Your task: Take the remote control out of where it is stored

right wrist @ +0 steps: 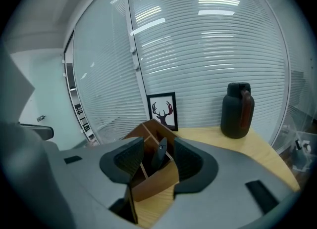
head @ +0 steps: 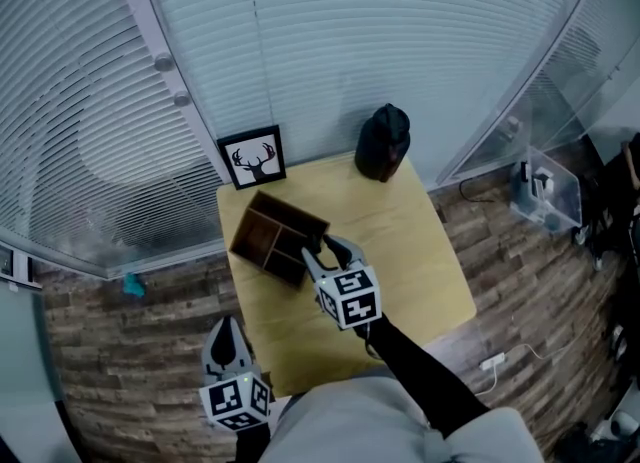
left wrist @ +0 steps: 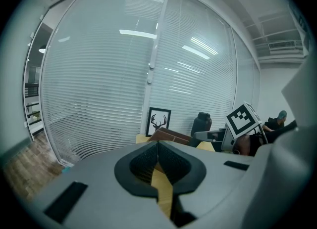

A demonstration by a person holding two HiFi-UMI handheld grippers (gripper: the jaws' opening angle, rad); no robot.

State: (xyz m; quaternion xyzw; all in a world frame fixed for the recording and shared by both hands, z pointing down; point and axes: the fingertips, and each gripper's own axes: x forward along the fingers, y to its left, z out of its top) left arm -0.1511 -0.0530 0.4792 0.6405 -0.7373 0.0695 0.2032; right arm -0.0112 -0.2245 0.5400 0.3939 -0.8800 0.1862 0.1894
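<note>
A brown wooden organizer point(head: 268, 234) with compartments stands on the small yellow table point(head: 420, 251), toward its back left. In the right gripper view a dark remote control point(right wrist: 159, 157) stands upright in a near compartment of the organizer point(right wrist: 153, 186). My right gripper point(right wrist: 159, 141) is open with the remote's top between its pads, a gap showing on both sides. From the head view this gripper point(head: 325, 247) sits at the organizer's near right corner. My left gripper point(head: 228, 333) hangs off the table's near left corner, shut and empty point(left wrist: 157, 146).
A framed deer picture point(head: 253, 157) leans against the blind-covered glass wall behind the table, and a black jug point(head: 383, 141) stands at the back right. A clear plastic box point(head: 545, 191) and a white cable point(head: 495, 361) lie on the wooden floor to the right.
</note>
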